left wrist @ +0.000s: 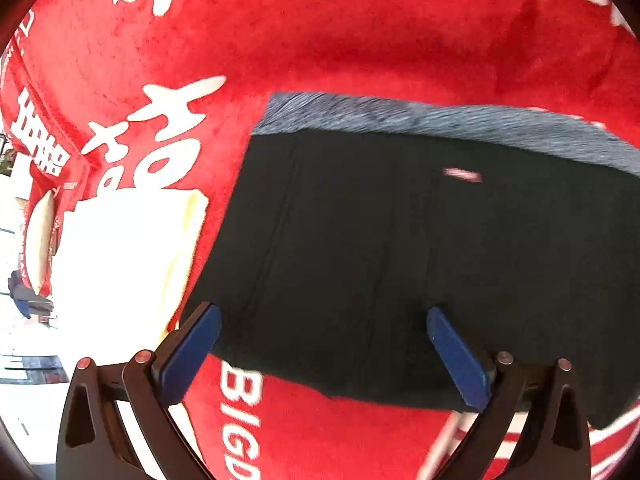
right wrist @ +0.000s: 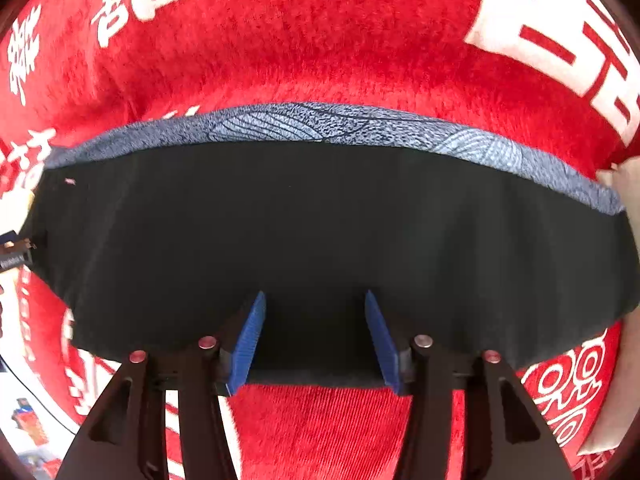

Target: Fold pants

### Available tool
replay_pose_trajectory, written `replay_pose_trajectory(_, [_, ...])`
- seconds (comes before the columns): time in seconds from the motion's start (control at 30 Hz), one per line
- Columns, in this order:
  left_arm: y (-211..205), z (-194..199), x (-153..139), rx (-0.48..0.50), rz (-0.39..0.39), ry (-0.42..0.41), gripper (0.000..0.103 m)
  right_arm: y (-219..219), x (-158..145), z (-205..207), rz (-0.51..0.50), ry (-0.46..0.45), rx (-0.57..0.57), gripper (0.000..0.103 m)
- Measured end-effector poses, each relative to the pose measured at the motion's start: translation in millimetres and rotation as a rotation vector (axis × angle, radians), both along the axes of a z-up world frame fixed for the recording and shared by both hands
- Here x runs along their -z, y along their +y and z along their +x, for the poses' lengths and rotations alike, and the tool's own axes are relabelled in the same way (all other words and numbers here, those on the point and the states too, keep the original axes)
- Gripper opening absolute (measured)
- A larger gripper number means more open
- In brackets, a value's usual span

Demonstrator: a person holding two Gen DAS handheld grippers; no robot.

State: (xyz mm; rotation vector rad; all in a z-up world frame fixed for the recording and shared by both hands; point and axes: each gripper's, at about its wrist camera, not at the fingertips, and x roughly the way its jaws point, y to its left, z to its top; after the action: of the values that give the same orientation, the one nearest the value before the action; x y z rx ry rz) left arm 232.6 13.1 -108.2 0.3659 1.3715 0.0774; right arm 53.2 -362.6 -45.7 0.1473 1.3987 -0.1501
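Black pants (left wrist: 400, 240) lie folded flat on a red plush cloth (left wrist: 320, 40), with a grey-blue patterned band (left wrist: 440, 120) along their far edge. My left gripper (left wrist: 324, 312) is open wide, its blue pads just above the pants' near edge. In the right wrist view the pants (right wrist: 320, 220) span the frame, with the patterned band (right wrist: 320, 124) along the far edge. My right gripper (right wrist: 314, 300) is open, its blue pads astride the near edge of the pants, with nothing pinched between them.
The red cloth (right wrist: 320, 20) carries large white lettering. A folded white garment (left wrist: 120, 260) lies left of the pants near the surface's left edge. A pale object (right wrist: 628, 184) shows at the right edge of the right wrist view.
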Motion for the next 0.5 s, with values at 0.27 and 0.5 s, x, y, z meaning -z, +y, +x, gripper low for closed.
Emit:
replay_pose_trajectory(0.27, [-77,-28,-29,0.094,-0.137,0.029,0.103,-33,-36,-44,0.051,-0.016,0.111,0.057])
replay_pose_trajectory(0.5, [-157,-51,-27,0.249,-0.153,0.05,0.103,-67,-47,-70,0.026,-0.042,0.192,0.057])
